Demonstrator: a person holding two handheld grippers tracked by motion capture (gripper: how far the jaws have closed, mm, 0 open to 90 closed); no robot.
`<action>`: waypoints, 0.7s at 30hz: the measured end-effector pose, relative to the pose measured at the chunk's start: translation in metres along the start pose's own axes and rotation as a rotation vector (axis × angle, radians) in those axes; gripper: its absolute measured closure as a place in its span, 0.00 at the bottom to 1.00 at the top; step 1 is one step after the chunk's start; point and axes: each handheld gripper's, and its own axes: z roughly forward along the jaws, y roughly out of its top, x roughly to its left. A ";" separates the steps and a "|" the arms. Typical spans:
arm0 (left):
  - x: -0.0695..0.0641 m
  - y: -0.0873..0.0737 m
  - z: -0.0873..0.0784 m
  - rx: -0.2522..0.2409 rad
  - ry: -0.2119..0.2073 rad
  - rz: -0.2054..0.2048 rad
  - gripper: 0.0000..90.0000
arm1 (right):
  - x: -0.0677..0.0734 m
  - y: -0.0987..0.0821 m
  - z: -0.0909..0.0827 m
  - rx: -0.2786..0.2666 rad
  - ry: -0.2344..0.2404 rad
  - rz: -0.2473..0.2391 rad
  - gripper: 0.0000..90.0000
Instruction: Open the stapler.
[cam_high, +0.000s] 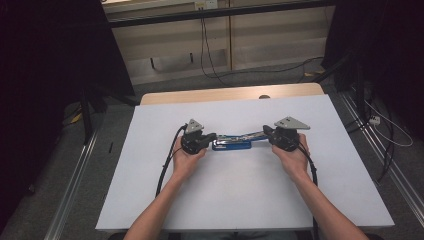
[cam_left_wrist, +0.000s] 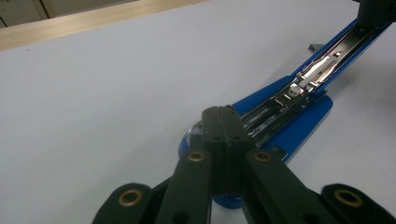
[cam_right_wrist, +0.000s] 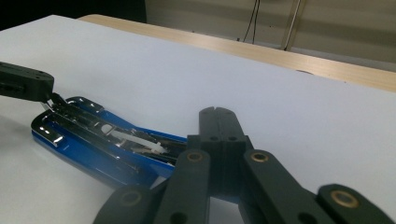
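Observation:
A blue stapler lies swung open on the white table, its bright metal channel facing up. My left gripper is shut, and its fingertips rest on the stapler's rounded blue end. My right gripper is also shut, its fingertips lying over the opposite end of the stapler. The left gripper's tip touches the chrome front. Whether either pair of jaws pinches any part is hidden.
A wooden strip borders the table's far edge. Beyond it are cables on the floor and dark stands at both sides. A small grey piece lies on the table beside the stapler.

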 end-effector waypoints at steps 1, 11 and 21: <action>0.000 0.000 0.000 0.000 0.000 0.001 1.00 | -0.001 -0.001 0.000 0.004 0.002 0.000 1.00; 0.000 0.000 0.000 0.001 0.000 0.005 1.00 | -0.003 -0.007 0.002 0.034 0.001 -0.001 1.00; 0.000 0.000 0.000 0.002 -0.002 -0.019 1.00 | -0.004 -0.009 0.003 0.050 0.005 -0.019 1.00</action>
